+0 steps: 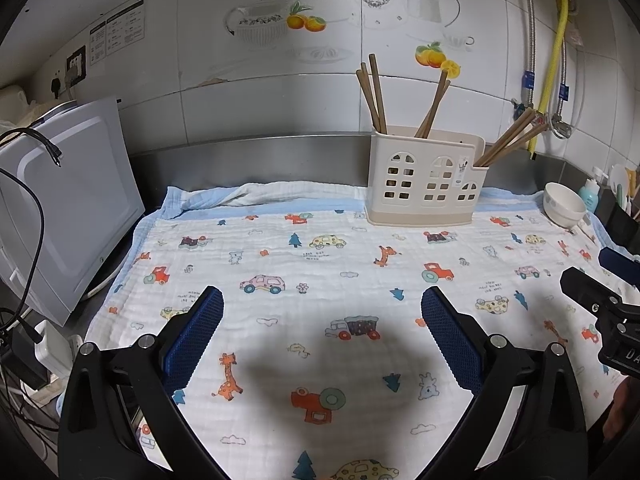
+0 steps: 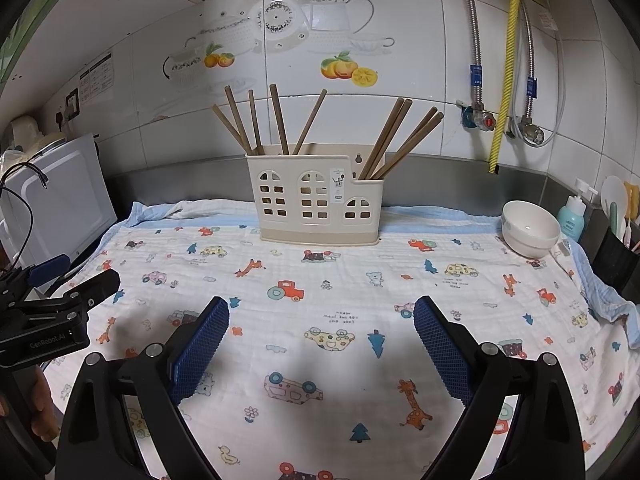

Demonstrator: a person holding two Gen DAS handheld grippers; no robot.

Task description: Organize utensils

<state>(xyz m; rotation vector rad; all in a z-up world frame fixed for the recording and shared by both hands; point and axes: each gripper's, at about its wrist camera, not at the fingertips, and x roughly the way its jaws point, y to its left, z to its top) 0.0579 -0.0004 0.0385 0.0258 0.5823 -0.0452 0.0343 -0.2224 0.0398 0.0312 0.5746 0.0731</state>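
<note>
- The left gripper (image 1: pixel 322 300) is being held above the printed cloth (image 1: pixel 320 264), its blue-padded fingers (image 1: pixel 196 332) spread wide with nothing between them.
- The right gripper (image 2: pixel 321 310) is likewise being held over the cloth (image 2: pixel 360 280), its fingers (image 2: pixel 440 344) spread wide and gripping nothing.
- The cream utensil holder (image 2: pixel 316 200) is being shown standing upright on the cloth at 12 o'clock in the right wrist view, and at about 1 o'clock in the left wrist view (image 1: pixel 424 184).
- Wooden chopsticks (image 2: pixel 276 120) are being kept in the holder's taller section, leaning apart; further chopsticks (image 2: pixel 404 140) are leaning toward 2 o'clock from the lower section.
- A white bowl (image 2: pixel 530 228) is being shown on the cloth at 2 o'clock, well apart from the holder.
- A white appliance (image 1: pixel 68 200) is being shown at 9 o'clock, beside the cloth's edge.
</note>
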